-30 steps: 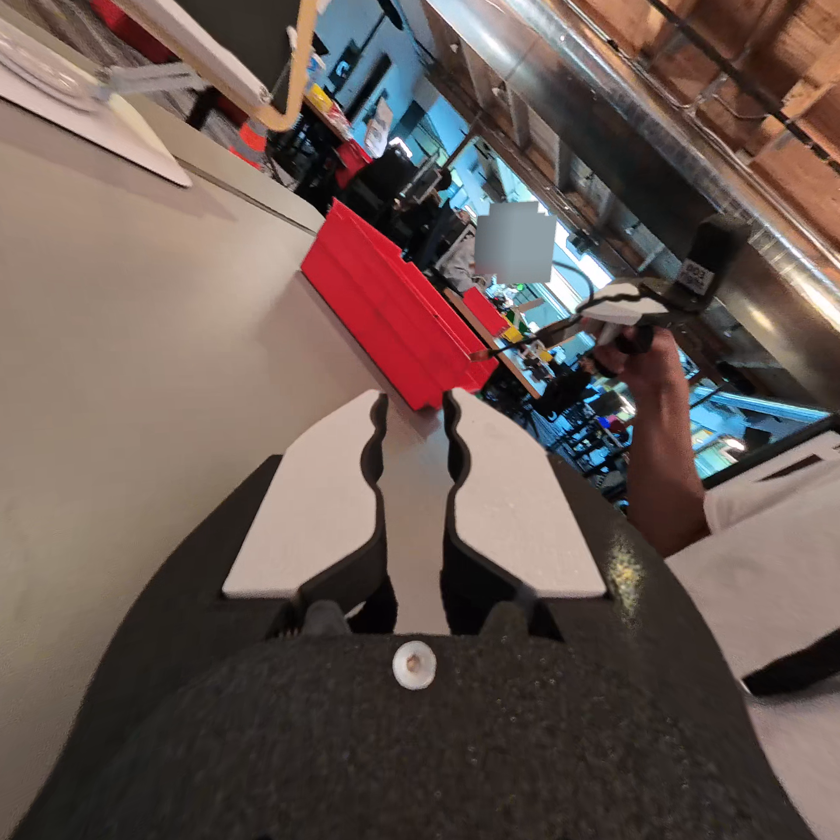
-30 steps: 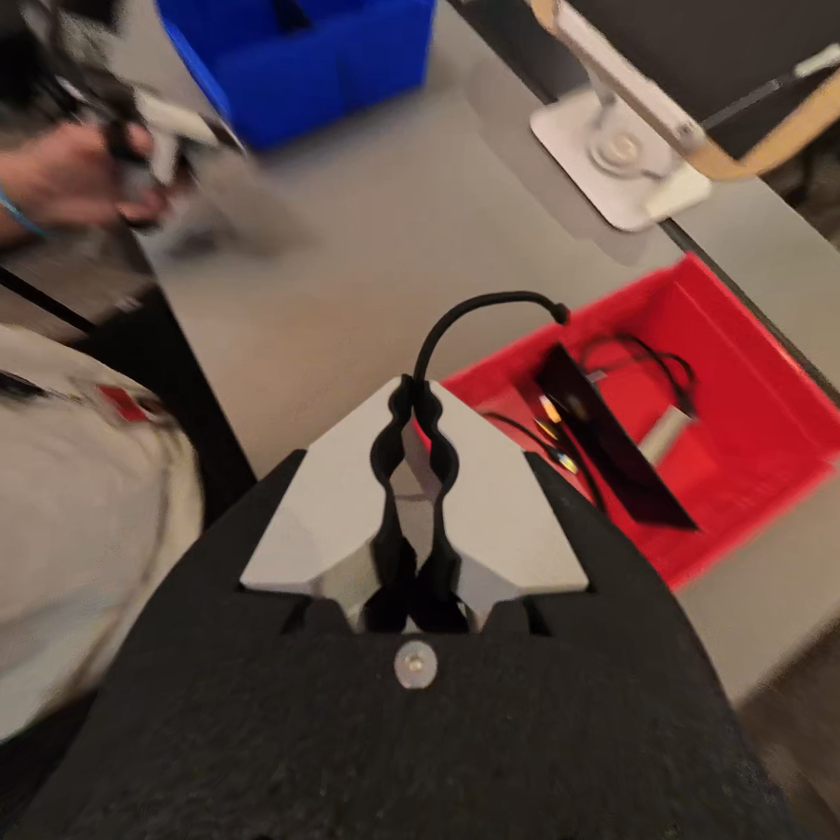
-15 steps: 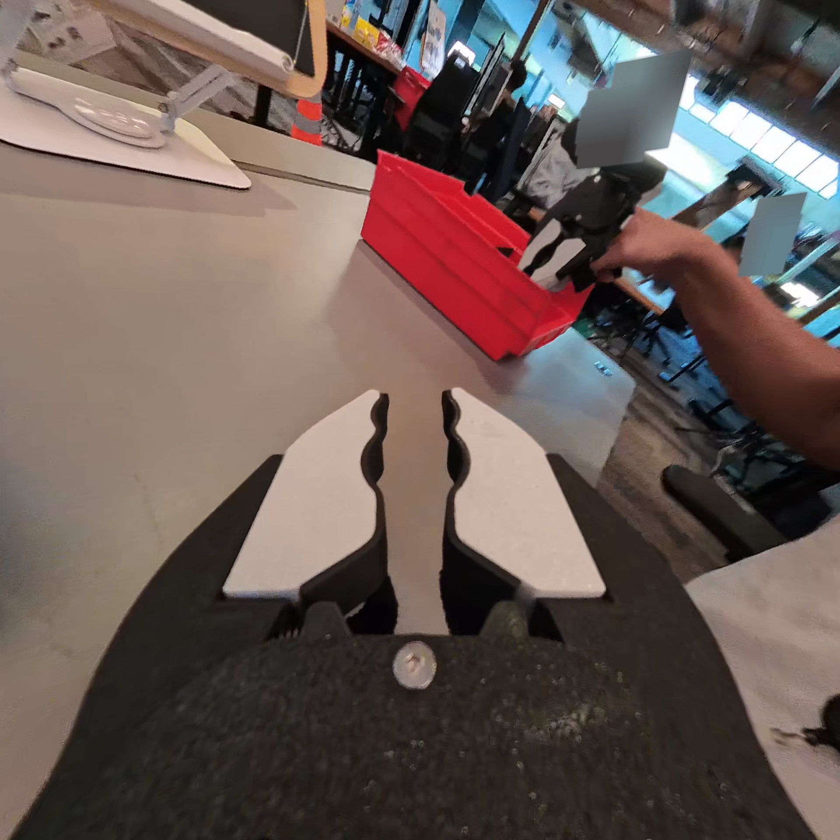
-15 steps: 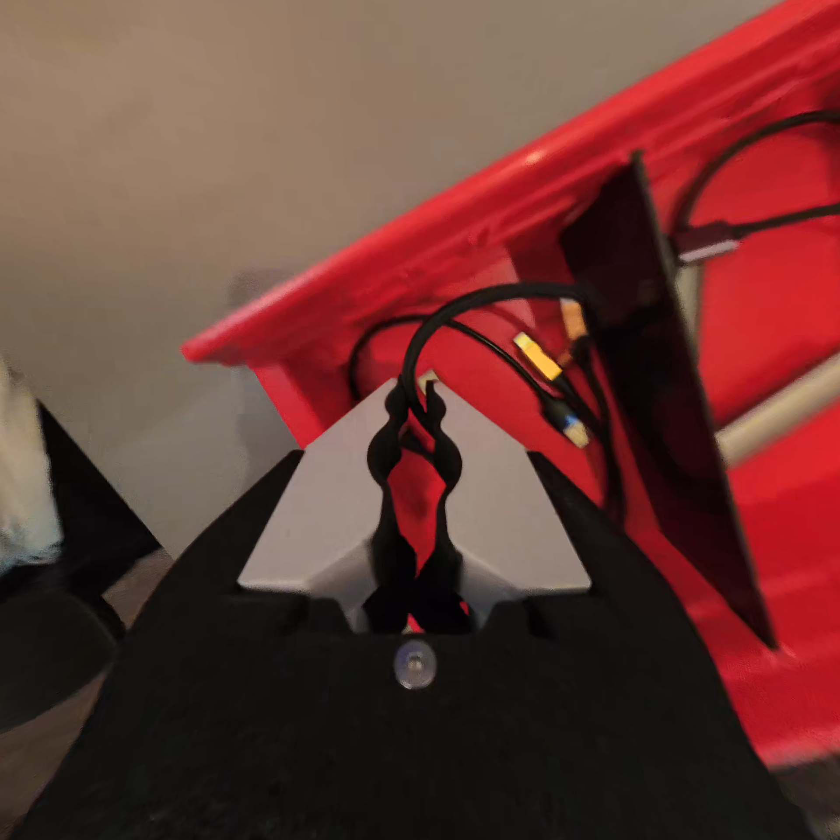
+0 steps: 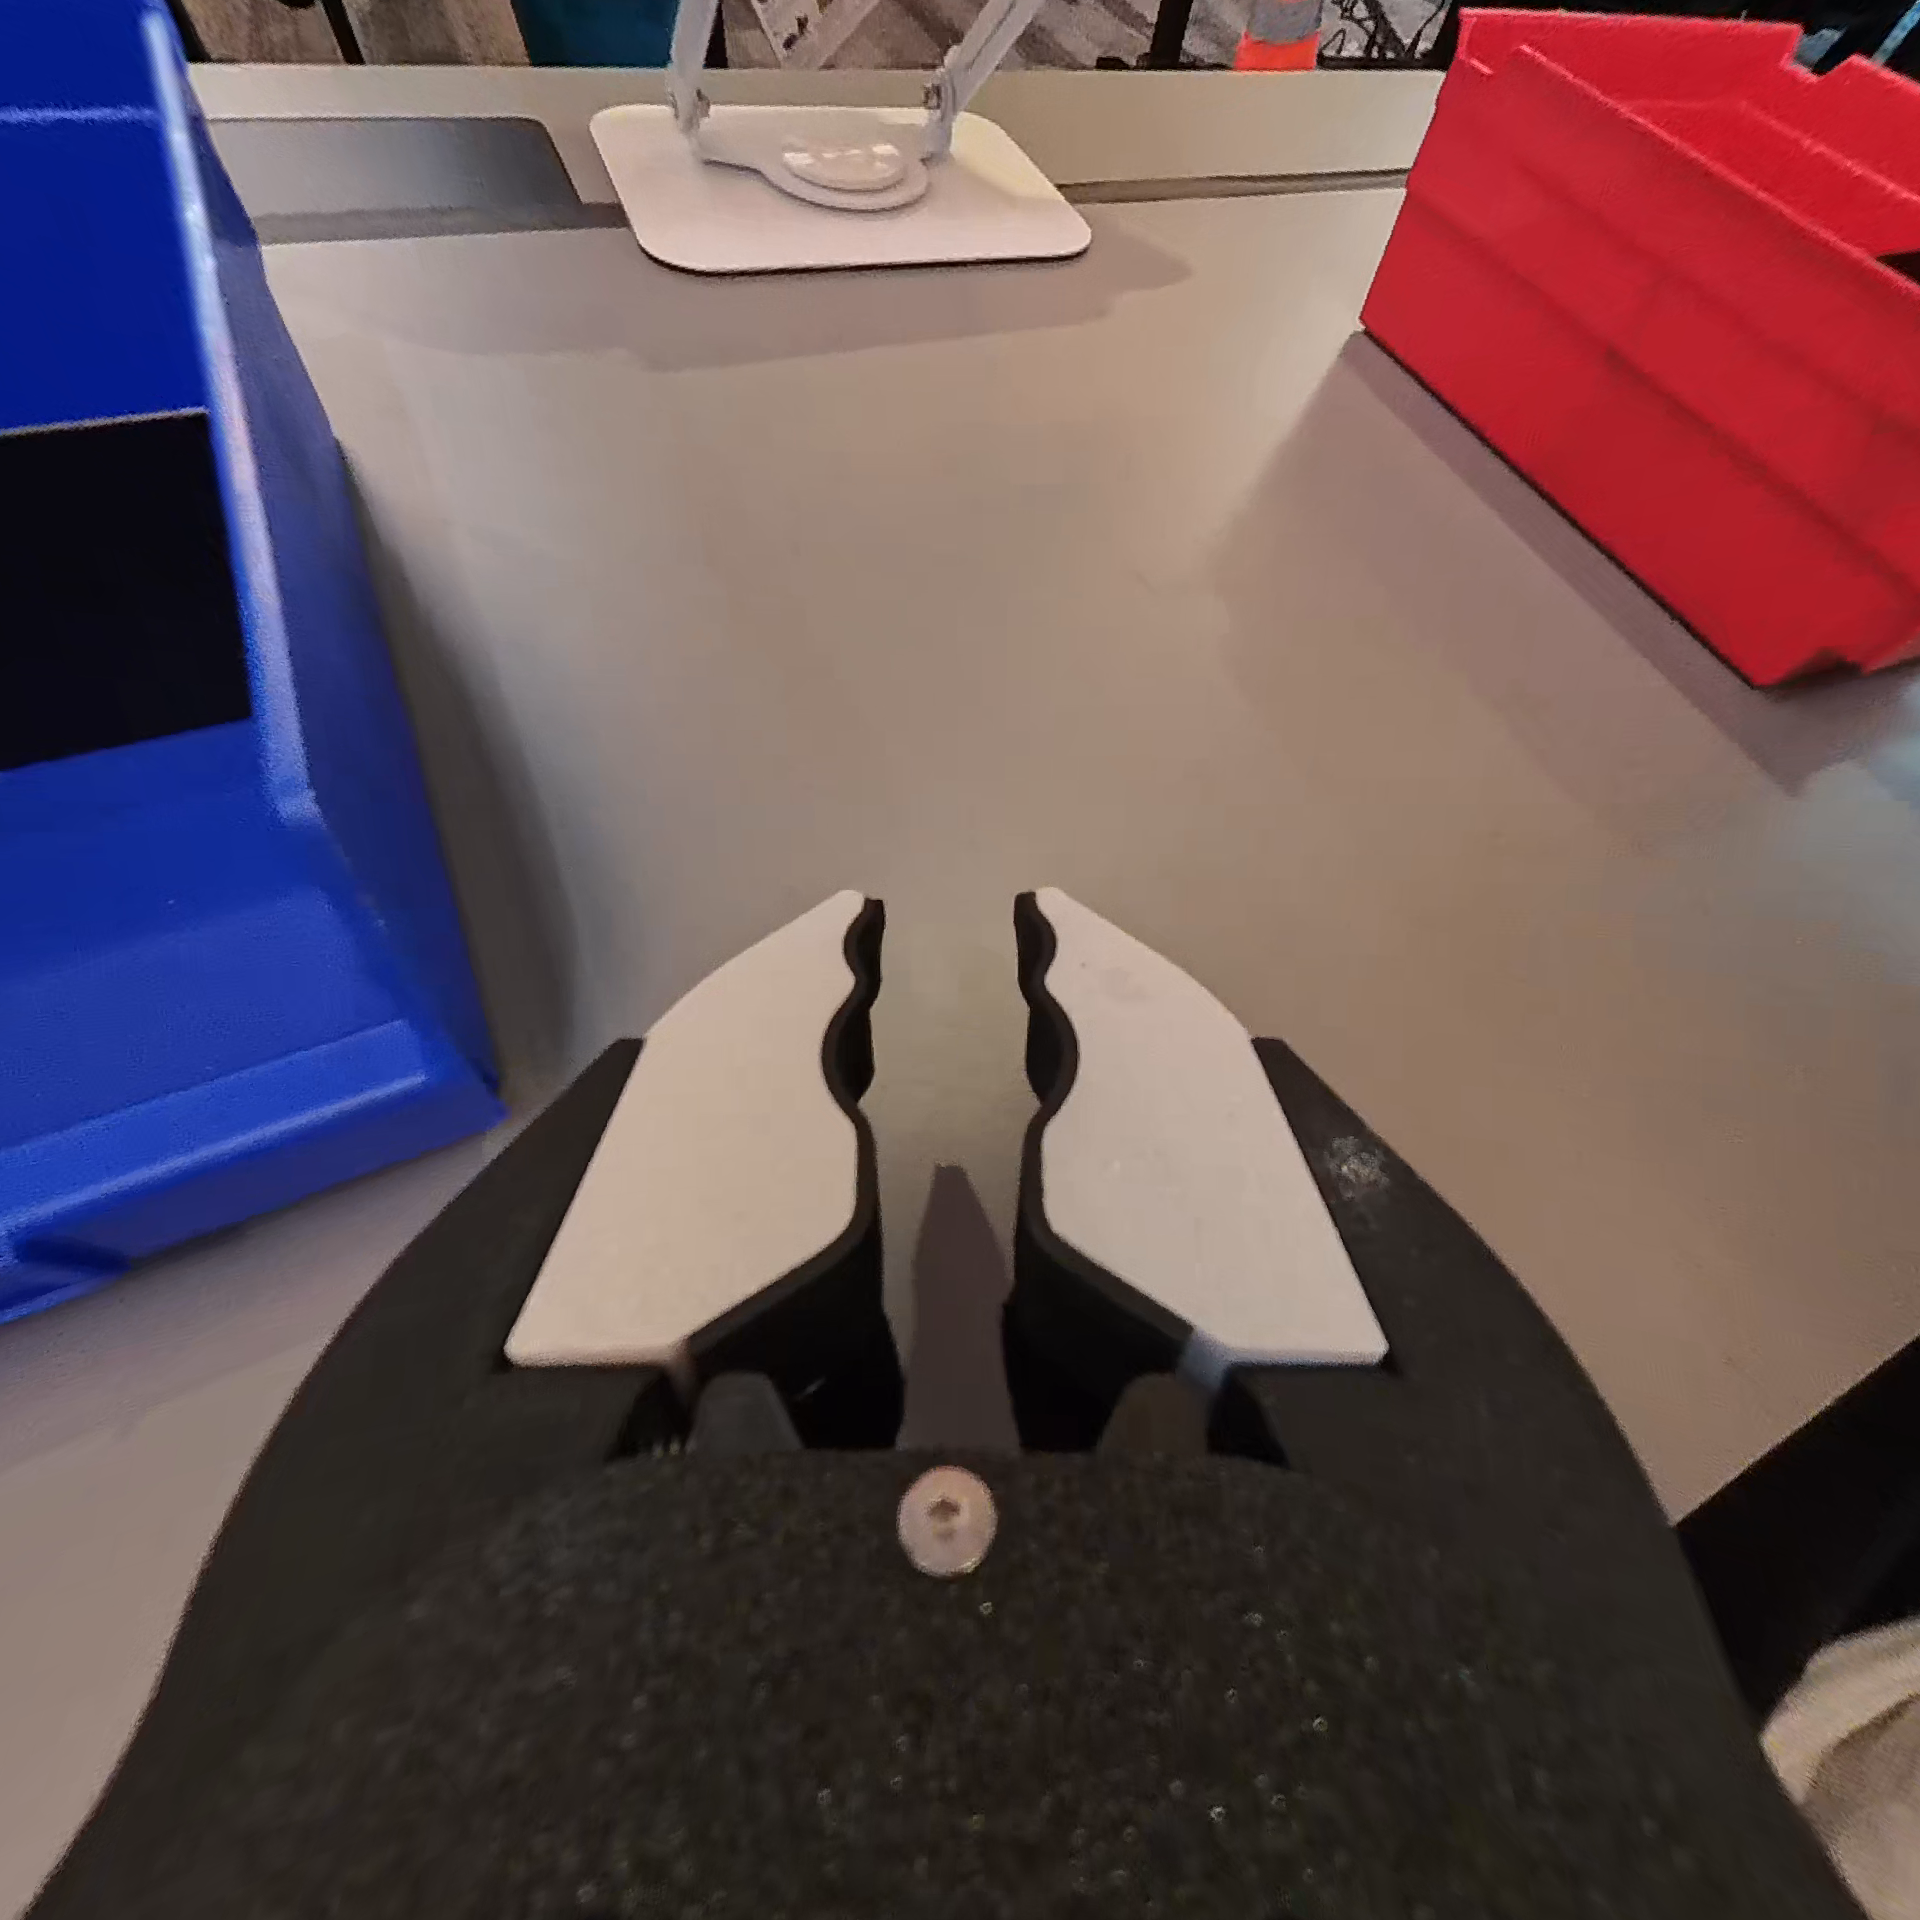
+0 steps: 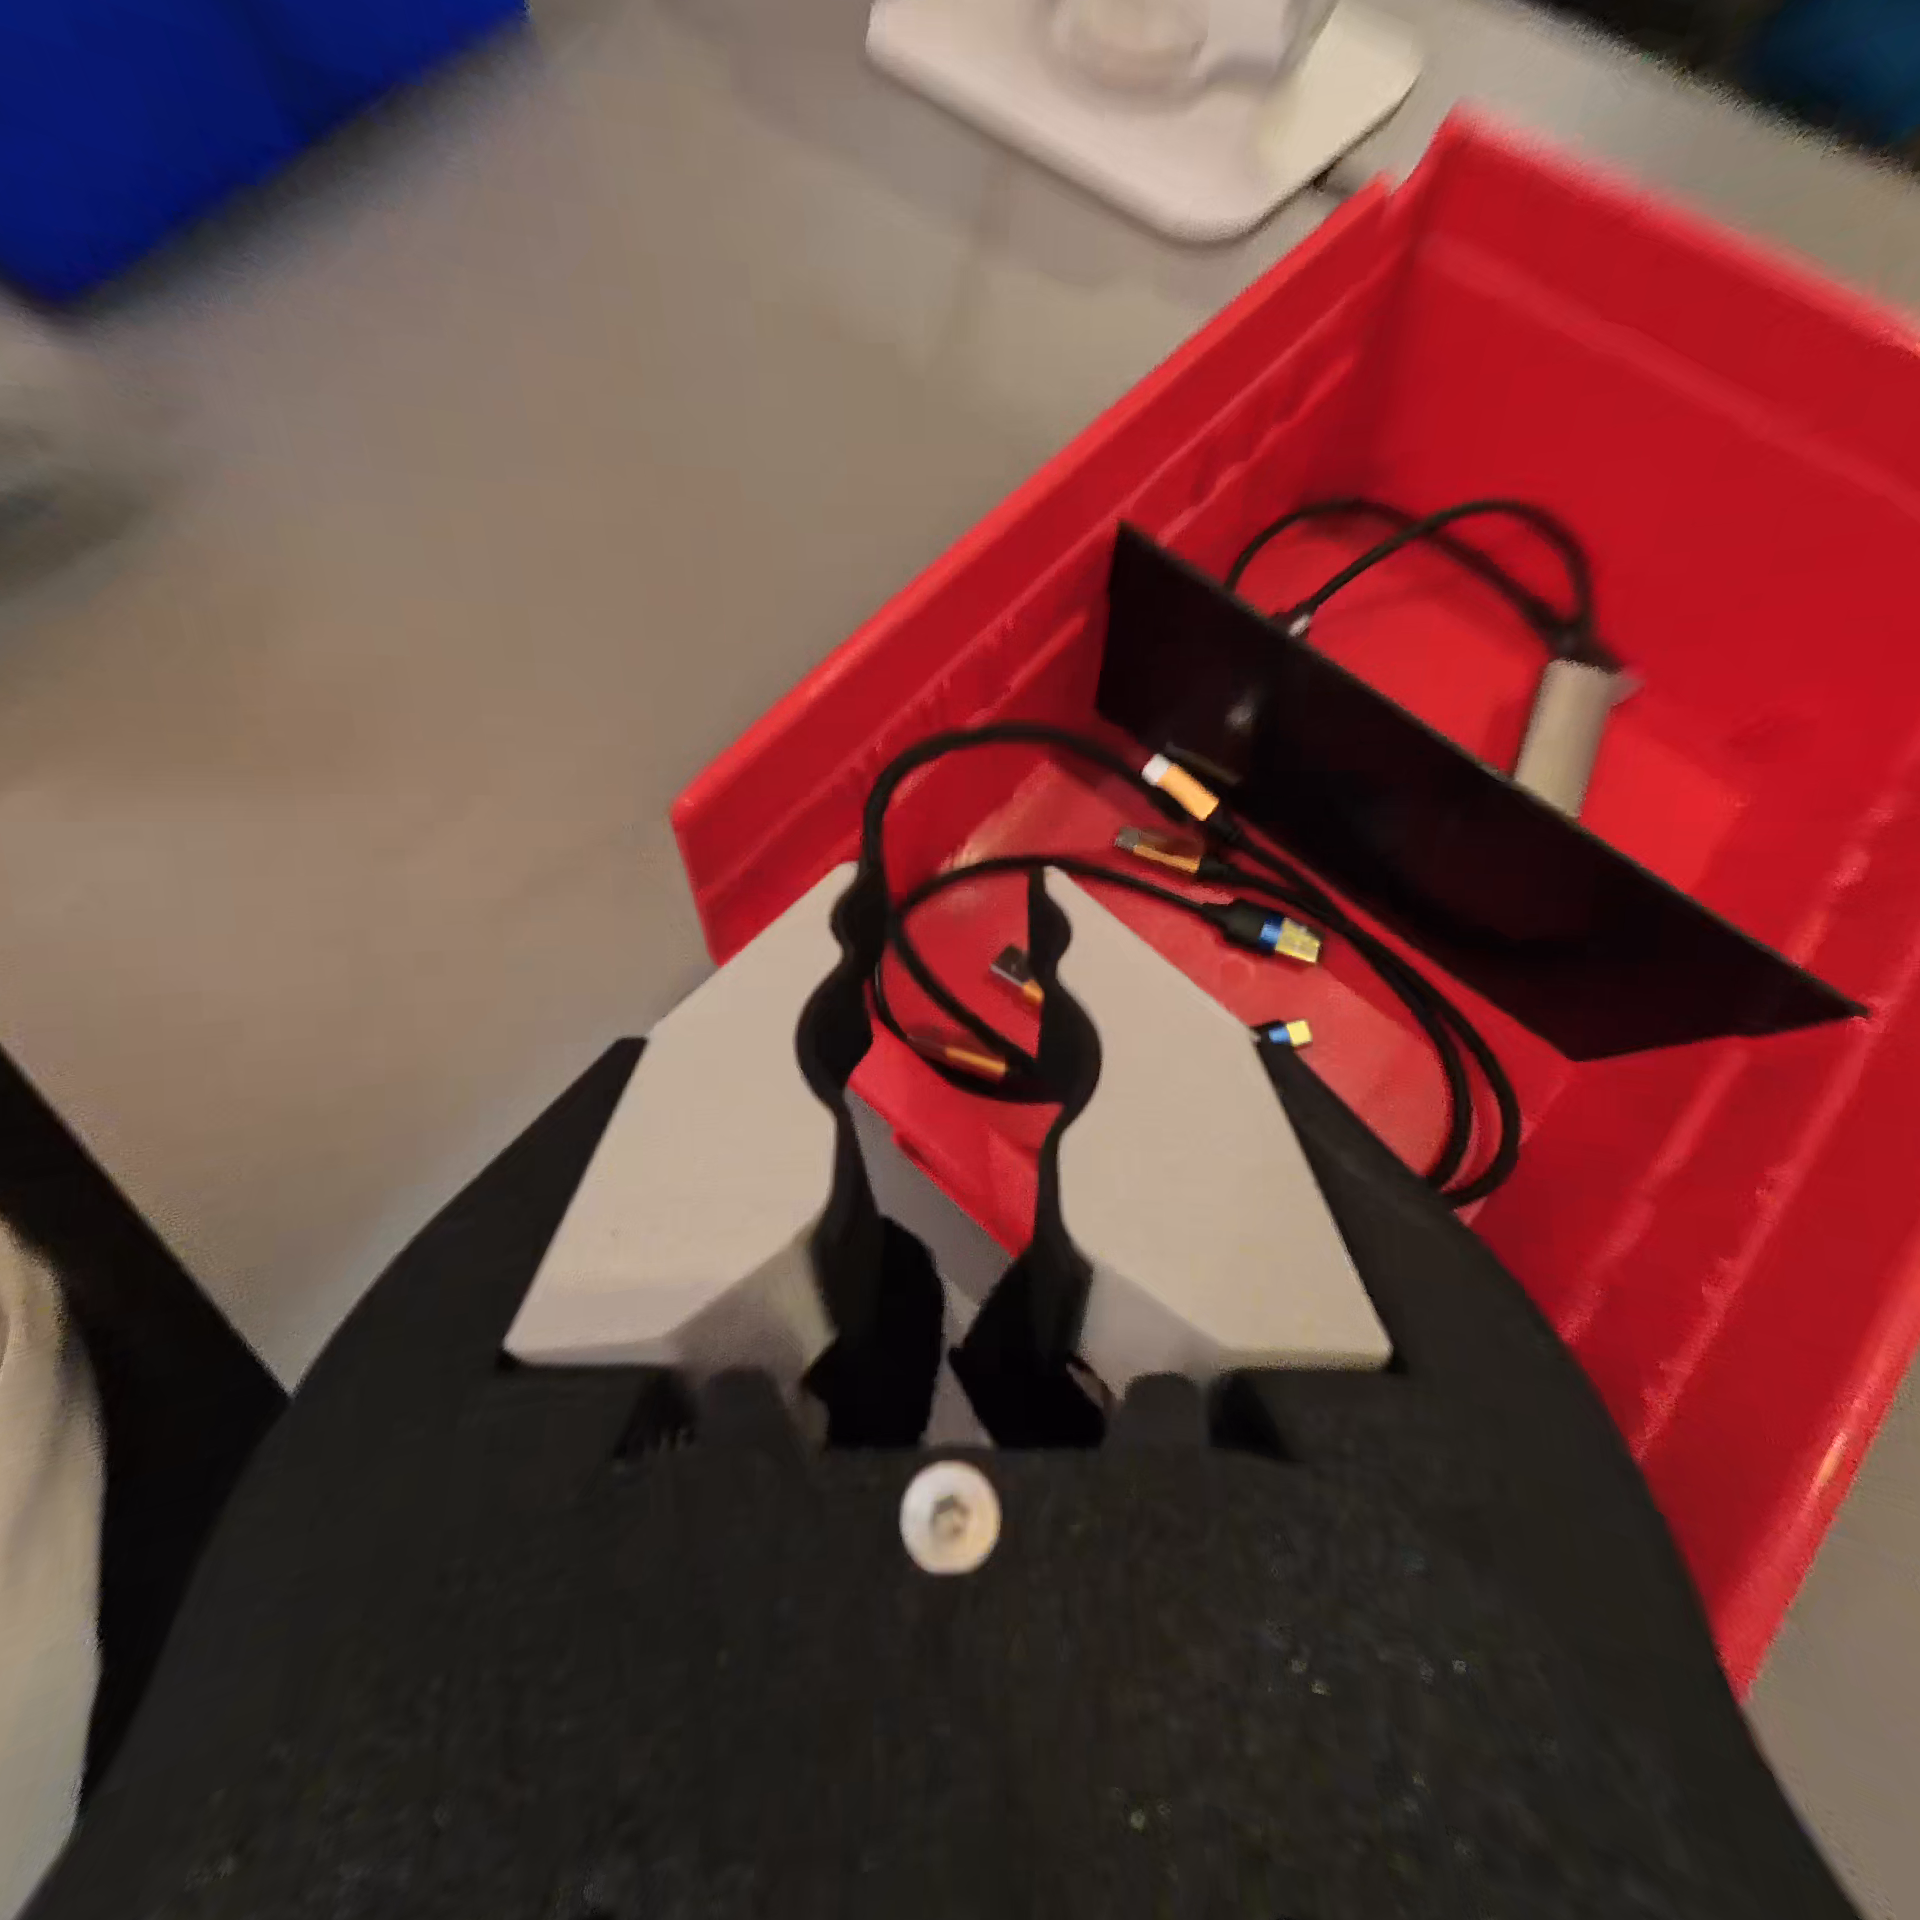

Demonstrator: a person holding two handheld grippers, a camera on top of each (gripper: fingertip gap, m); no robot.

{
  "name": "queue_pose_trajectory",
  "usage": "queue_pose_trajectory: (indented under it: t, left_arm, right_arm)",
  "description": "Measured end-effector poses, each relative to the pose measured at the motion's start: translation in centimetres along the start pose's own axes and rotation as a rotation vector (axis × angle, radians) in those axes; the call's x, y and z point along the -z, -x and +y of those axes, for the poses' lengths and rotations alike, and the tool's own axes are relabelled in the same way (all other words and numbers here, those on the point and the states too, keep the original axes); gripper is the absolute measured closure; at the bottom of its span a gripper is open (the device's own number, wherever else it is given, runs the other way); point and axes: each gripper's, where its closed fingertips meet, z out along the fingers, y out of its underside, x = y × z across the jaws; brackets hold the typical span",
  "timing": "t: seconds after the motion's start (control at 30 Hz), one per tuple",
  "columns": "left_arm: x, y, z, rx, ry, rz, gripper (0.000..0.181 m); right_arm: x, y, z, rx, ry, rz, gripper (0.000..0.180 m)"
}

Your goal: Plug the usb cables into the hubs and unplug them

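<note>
Grey laminate tabletop (image 5: 935, 540) fills most of both views. A blue plastic bin (image 5: 156, 675) stands at the left of the left wrist view, and a white flat-based stand (image 5: 852, 187) sits at the upper centre. The red plastic bin (image 6: 1558, 436) takes the right half of the right wrist view, split by a black divider panel (image 6: 1455, 831). Beyond the divider, at the upper right, lies a silver usb hub (image 6: 1564, 727) with its own lead. In the nearer compartment lie the black braided usb cables (image 6: 1351, 997) with orange and blue plugs.

The right gripper (image 6: 948, 883) hangs over that compartment, jaws parted and empty, one cable loop touching or just beside its left finger. The left gripper (image 5: 948, 914) is released above bare table.

Judging by this, cables are unplugged and back in the bin; next calls for a fresh pick.
</note>
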Motion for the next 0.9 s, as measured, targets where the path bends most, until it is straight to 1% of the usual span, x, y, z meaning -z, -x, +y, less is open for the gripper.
queue_pose_trajectory:
  t: [0.07,0.13,0.27,0.33,0.37,0.4,0.43,0.5,0.57,0.6,0.7,0.77,0.9]
  left_arm:
    - [0.3,0.1,-0.2,-0.015,-0.013,-0.014,0.156]
    - [0.6,0.1,-0.4,-0.033,-0.023,-0.03,0.156]
    - [1.5,1.1,-0.5,-0.077,-0.036,-0.115,0.158]
    - [2.5,3.6,-0.6,-0.078,-0.05,-0.232,0.161]
    - [3.5,5.7,-1.0,-0.047,-0.076,-0.321,0.162]
    - [4.7,7.6,-1.6,0.001,-0.115,-0.387,0.163]
    - [5.7,9.1,-1.8,0.048,-0.146,-0.415,0.165]
    - [7.1,11.7,-1.3,0.135,-0.173,-0.441,0.161]
    - [8.0,13.7,-0.5,0.212,-0.17,-0.439,0.158]
    - [8.2,14.4,-0.1,0.241,-0.161,-0.428,0.154]
    - [8.5,15.4,1.5,0.317,-0.108,-0.383,0.151]
    - [8.8,15.3,1.9,0.344,-0.109,-0.363,0.151]
    - [9.3,14.5,2.0,0.281,-0.097,-0.382,0.151]
  right_arm:
    - [1.1,0.5,-0.8,-0.064,-0.157,0.051,0.153]
    - [1.9,0.5,-0.8,-0.139,-0.287,0.111,0.151]
    - [3.4,-0.5,1.1,-0.248,-0.441,0.272,0.139]
    - [3.8,-0.9,2.1,-0.313,-0.488,0.297,0.134]
    - [4.0,-1.2,2.2,-0.323,-0.481,0.31,0.127]
    - [4.3,-1.7,2.3,-0.306,-0.469,0.341,0.125]
    - [4.7,-2.3,2.4,-0.272,-0.46,0.399,0.127]
    - [5.3,-3.5,2.9,-0.221,-0.422,0.508,0.131]
    - [5.4,-4.0,3.6,-0.206,-0.368,0.56,0.132]
    - [5.4,-4.3,4.0,-0.209,-0.349,0.585,0.133]
    - [5.4,-4.9,5.0,-0.229,-0.315,0.643,0.13]
    - [5.4,-5.2,5.4,-0.248,-0.305,0.659,0.131]
    - [5.1,-5.3,5.0,-0.312,-0.342,0.607,0.13]
